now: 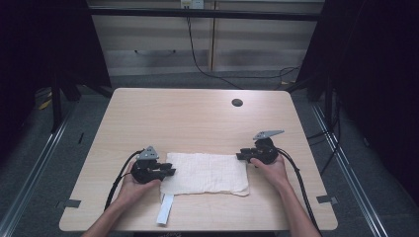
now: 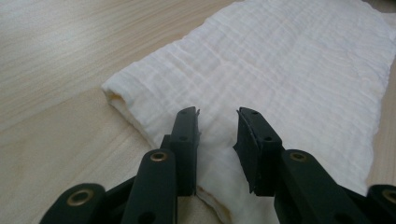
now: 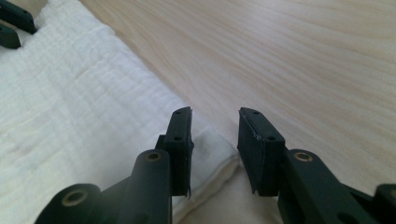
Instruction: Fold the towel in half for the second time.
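A folded white cloth (image 1: 206, 173) lies flat near the table's front edge. My left gripper (image 1: 170, 171) rests at its left end, and in the left gripper view the gripper (image 2: 218, 122) stands open just over the cloth (image 2: 289, 79), nothing pinched. My right gripper (image 1: 239, 156) sits at the cloth's far right corner. In the right gripper view the gripper (image 3: 215, 120) is open, straddling that corner of the cloth (image 3: 79, 107); the left gripper's fingers (image 3: 11, 23) show at the top left.
A wooden table (image 1: 197, 118) with a round cable hole (image 1: 237, 102) at the back right. A white paper strip (image 1: 165, 208) pokes out from under the cloth toward the front edge. Cables trail from both grippers. Cabinets stand behind the table.
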`<state>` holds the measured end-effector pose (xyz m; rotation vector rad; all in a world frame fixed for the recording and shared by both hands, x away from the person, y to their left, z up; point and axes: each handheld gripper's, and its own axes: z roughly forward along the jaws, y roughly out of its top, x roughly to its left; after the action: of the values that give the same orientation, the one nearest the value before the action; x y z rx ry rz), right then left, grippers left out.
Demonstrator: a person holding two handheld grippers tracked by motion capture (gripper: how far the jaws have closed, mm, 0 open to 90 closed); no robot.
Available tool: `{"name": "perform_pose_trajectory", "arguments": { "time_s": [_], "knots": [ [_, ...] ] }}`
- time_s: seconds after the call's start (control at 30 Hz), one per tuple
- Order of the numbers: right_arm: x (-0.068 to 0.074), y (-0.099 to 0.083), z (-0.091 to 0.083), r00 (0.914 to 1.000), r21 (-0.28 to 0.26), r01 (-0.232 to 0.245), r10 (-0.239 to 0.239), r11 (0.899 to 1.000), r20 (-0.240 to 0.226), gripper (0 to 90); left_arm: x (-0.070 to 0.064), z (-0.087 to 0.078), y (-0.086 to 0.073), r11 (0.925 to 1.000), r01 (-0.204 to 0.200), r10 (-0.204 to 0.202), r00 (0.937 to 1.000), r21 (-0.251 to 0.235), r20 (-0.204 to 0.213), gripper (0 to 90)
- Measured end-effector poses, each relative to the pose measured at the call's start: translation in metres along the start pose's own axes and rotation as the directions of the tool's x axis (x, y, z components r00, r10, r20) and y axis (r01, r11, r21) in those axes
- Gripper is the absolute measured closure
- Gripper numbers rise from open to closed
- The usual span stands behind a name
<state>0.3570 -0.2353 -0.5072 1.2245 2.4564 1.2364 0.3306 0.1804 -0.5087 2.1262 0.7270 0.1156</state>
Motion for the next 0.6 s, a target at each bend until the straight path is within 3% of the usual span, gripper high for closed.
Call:
{"name": "perform_pose_trajectory", "arguments": {
  "time_s": [0.13, 0.47, 0.6],
  "knots": [
    [0.0021, -0.0032, -0.0015, 0.9999, 0.005, 0.006, -0.006, 1.000, 0.009, 65.9, 0.0002, -0.0001, -0.0001, 1.0000, 0.010, -0.010, 1.0000, -0.001, -0.001, 68.1],
    [0.0043, -0.0052, -0.0019, 1.0000, 0.004, 0.005, -0.005, 1.000, -0.004, 86.2, 0.0019, -0.0038, -0.0030, 0.9995, 0.030, -0.030, 0.9995, -0.003, 0.011, 67.9],
    [0.0054, -0.0045, -0.0033, 1.0000, -0.007, -0.004, 0.004, 1.000, -0.002, 87.4, -0.0025, -0.0085, -0.0044, 0.9994, 0.030, -0.030, 0.9995, 0.018, 0.006, 66.6]
  ]
}}
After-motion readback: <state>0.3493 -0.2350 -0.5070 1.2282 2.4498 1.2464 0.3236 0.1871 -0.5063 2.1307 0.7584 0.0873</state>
